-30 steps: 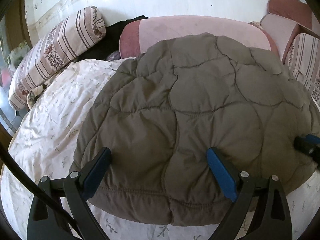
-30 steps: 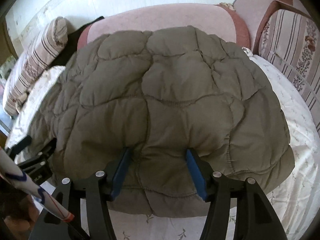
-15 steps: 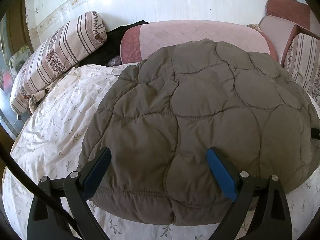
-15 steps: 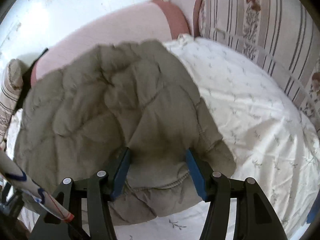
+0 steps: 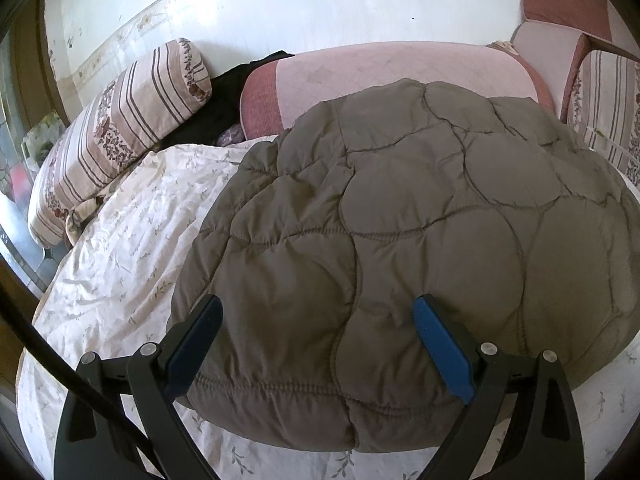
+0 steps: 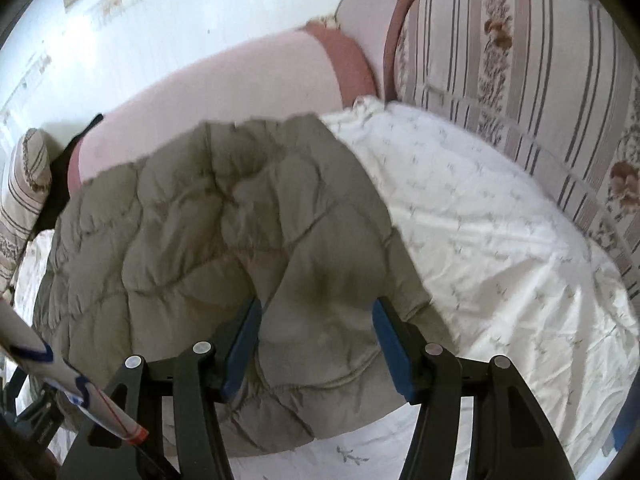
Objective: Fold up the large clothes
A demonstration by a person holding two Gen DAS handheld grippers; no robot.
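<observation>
The right gripper (image 6: 316, 340) hangs over the near right corner of an olive quilted jacket (image 6: 208, 248), blue pads apart with puffed fabric bulging between them. The jacket lies on a white floral sheet (image 6: 500, 240), bare toward its right edge beside a striped cushion (image 6: 520, 80)

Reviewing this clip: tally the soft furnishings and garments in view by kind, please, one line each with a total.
Quilted olive jacket: 1
Pink cushion behind the jacket: 1
Striped floral cushions: 2, one far left, one far right
White floral sheet: 1
Dark garment bunched by the wall: 1
Total: 6
</observation>
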